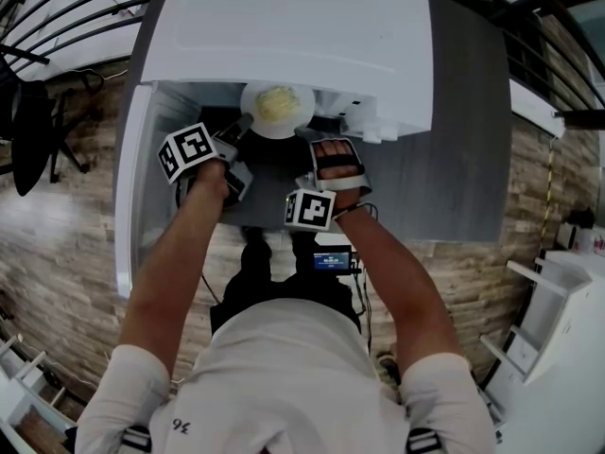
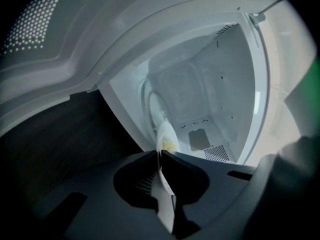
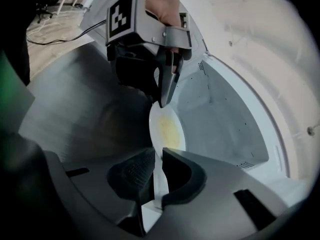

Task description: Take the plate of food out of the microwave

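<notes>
**White plate held by both grippers at the microwave's mouth**

In the head view, a white microwave [image 1: 293, 26] is seen on a grey bench [image 1: 463, 140], close to the bench's left edge, with its door [image 1: 132, 187] swung open to the left. The plate [image 1: 276, 112] of yellow food [image 1: 277, 102] is shown at the front edge of the opening, partly under the top panel. The left gripper [image 1: 241, 126] is set at the plate's left rim, and the right gripper [image 1: 312, 142] at its near right rim.

In the left gripper view, the plate is seen edge-on and its rim is clamped between the closed jaws. The lit cavity [image 2: 200, 94] is seen behind.

In the right gripper view, the near rim is pinched between that gripper's jaws. The left gripper, held by a hand [image 3: 162, 1], is seen closed on the far rim, its marker cube [image 3: 121, 14] turned towards the camera.
</notes>
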`<action>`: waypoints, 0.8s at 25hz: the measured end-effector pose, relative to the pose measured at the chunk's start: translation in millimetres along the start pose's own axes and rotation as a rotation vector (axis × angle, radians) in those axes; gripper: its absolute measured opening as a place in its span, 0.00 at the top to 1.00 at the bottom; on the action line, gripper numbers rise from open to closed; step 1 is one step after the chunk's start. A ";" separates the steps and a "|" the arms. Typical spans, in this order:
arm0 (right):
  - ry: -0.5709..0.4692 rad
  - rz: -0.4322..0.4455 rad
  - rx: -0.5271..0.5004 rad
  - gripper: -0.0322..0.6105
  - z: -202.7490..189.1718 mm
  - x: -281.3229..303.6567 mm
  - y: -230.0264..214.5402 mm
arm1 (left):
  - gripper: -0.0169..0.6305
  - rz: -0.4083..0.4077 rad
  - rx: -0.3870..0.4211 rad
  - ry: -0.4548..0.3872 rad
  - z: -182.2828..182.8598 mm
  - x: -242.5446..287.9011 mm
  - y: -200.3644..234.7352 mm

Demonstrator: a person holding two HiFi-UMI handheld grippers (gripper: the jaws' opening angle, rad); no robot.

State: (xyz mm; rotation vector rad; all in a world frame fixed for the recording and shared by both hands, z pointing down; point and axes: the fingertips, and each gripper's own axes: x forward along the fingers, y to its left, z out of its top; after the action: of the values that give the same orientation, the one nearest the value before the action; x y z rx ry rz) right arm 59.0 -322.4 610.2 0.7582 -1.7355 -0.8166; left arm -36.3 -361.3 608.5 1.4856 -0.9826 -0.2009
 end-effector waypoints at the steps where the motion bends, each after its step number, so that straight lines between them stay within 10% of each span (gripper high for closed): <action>1: -0.007 -0.012 -0.015 0.88 0.7 -1.9 -2.1 | 0.93 -0.005 0.004 0.003 0.0 -0.8 -1.9; 20: -0.064 -0.060 -0.133 0.92 -0.1 -34.8 -1.7 | 0.92 -0.139 0.107 -0.013 -22.1 -21.1 -26.8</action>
State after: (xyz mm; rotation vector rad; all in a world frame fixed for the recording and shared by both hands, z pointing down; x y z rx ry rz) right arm 68.8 -295.4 590.6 0.7036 -1.7030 -0.9961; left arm -23.1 -335.1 580.4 1.6540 -0.9131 -0.2612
